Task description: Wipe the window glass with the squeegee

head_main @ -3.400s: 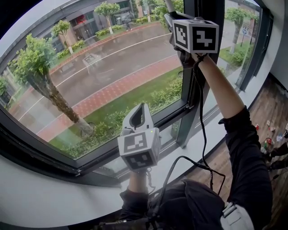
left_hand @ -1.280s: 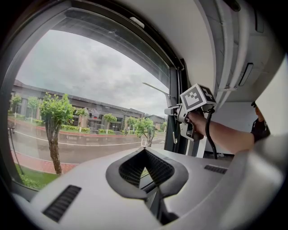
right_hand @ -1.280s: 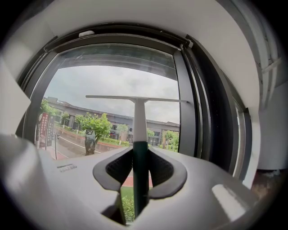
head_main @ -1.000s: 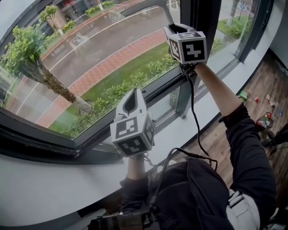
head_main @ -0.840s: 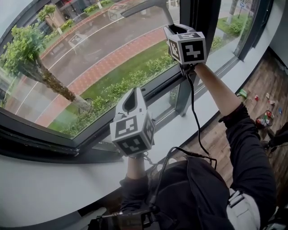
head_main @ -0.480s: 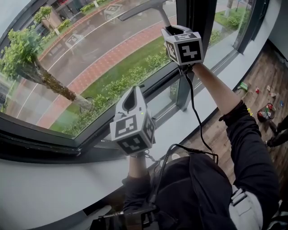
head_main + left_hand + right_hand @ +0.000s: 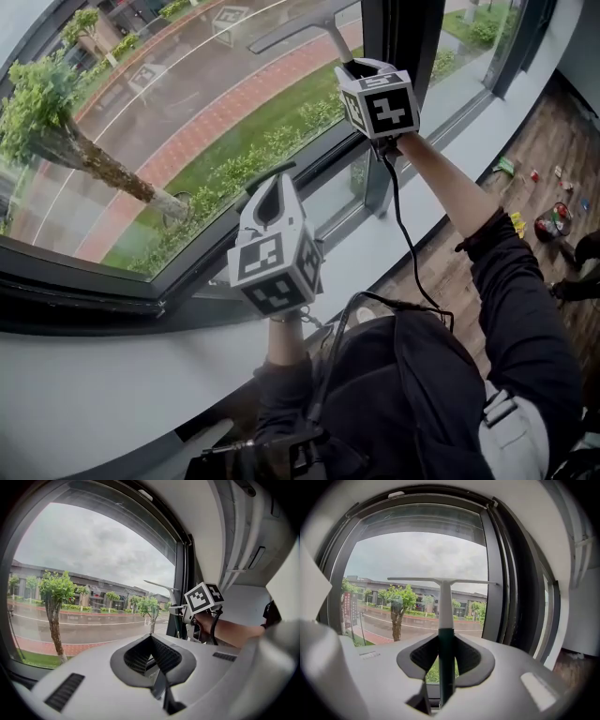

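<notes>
The squeegee (image 7: 292, 30) lies with its long blade against the window glass (image 7: 169, 103), near the pane's right side. Its dark green handle (image 7: 446, 641) runs down between the jaws of my right gripper (image 7: 354, 66), which is shut on it. In the right gripper view the T-shaped blade (image 7: 440, 581) lies level across the glass. My left gripper (image 7: 278, 180) is held lower, near the bottom frame, with its jaws shut and nothing in them (image 7: 151, 639). From the left gripper view the right gripper (image 7: 204, 597) and the squeegee (image 7: 161, 585) show at the right.
A dark vertical mullion (image 7: 403, 37) stands just right of the squeegee. The dark bottom frame (image 7: 216, 267) and a wide white sill (image 7: 112, 375) run below the pane. Small items (image 7: 548, 225) lie on the wooden floor at the right.
The right gripper has come down the pane with the squeegee, so the blade now shows lower in the head view. The left gripper has hardly moved.
</notes>
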